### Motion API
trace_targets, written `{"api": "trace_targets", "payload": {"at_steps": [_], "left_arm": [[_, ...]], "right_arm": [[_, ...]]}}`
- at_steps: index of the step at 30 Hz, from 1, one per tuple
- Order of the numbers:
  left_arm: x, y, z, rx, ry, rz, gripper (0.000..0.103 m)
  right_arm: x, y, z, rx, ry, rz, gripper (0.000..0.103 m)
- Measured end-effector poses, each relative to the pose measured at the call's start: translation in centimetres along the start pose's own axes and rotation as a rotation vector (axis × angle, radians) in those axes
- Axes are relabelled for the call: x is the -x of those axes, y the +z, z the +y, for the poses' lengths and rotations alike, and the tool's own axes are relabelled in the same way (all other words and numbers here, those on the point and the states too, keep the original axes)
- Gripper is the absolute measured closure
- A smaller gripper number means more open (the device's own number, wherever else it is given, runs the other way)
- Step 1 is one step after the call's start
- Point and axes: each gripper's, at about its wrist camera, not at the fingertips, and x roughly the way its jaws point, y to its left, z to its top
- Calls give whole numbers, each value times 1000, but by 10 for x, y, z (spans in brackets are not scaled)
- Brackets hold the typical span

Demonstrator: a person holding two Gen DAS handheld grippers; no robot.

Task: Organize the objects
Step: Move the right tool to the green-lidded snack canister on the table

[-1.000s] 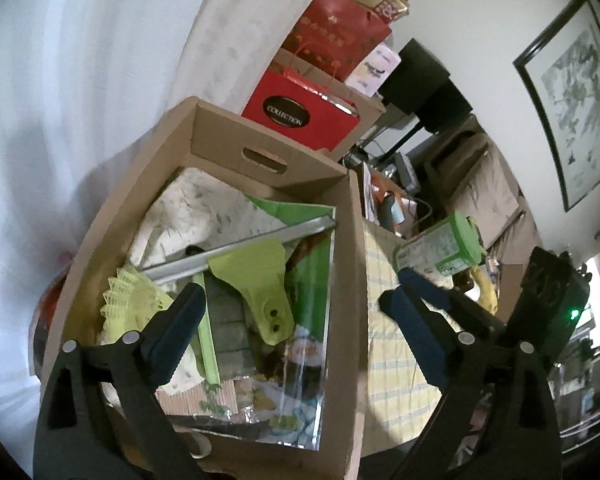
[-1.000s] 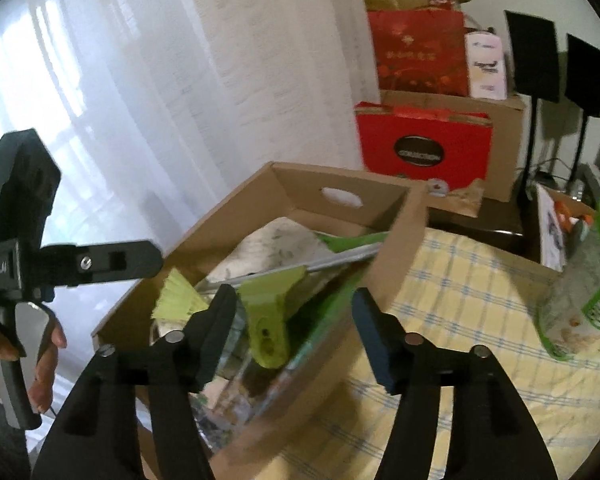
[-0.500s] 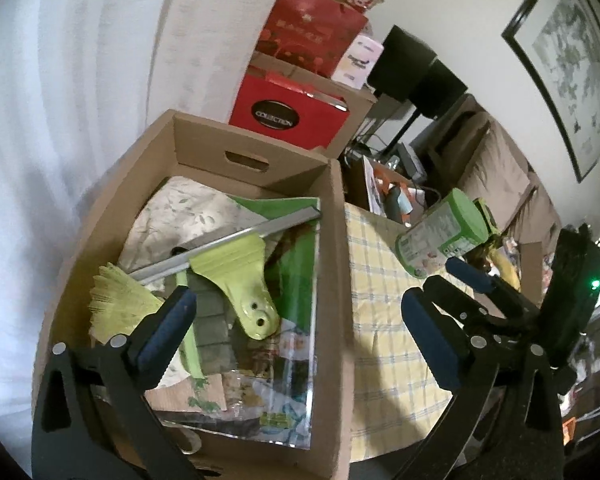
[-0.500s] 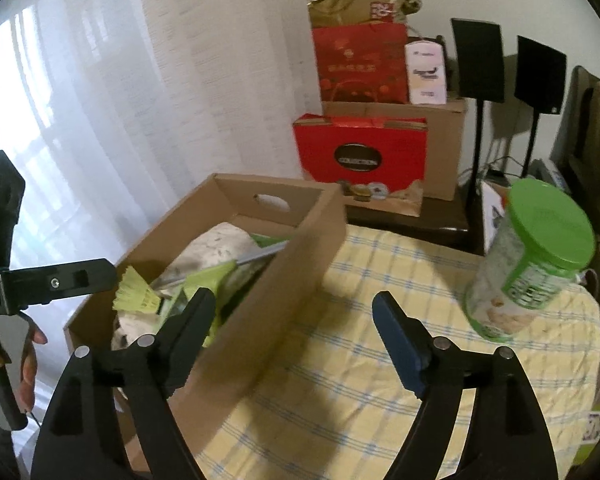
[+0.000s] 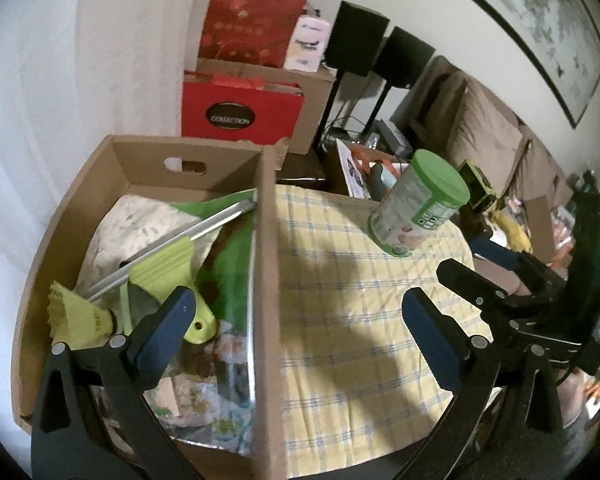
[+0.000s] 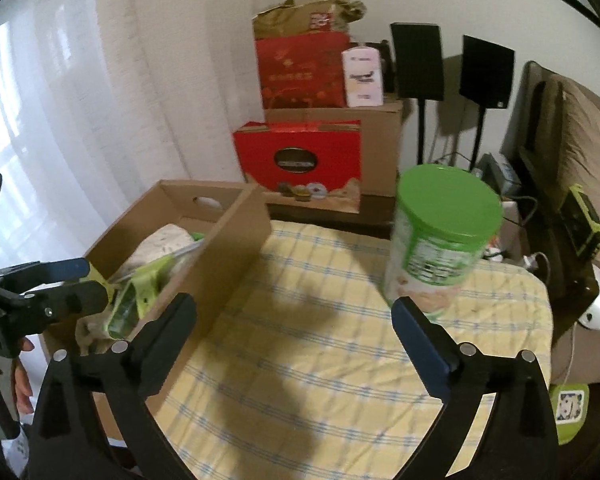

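standing upright, green-lidded can sits just beyond right gripper's spread jaws.

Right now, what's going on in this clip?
A person holding two handheld grippers is tidying a table covered with a yellow checked cloth. Both the left gripper and the right gripper are open and hold nothing. The open cardboard box on the left side of the table already holds a yellow shuttlecock, a lime-green squeegee and printed packaging. A green-lidded cylindrical canister stands upright on the cloth, outside the box, ahead of the right gripper and untouched.
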Motion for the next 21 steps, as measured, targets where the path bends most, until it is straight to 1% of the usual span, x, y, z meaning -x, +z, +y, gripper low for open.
{"api": "trace_targets", "payload": {"at_steps": [6,13,21], "left_arm": [[-11,3,-31,-43,3,-3,0],[-30,4,-66,-102,13,-1,0],[-51,9,-92,-136,16,-15,0]], "right_arm": [[14,-4,-24,-14,-59,-7,3],[23,-8,-56,-57,-103,-11,3],[25,-10,-87,-98,-139,-16,3]]}}
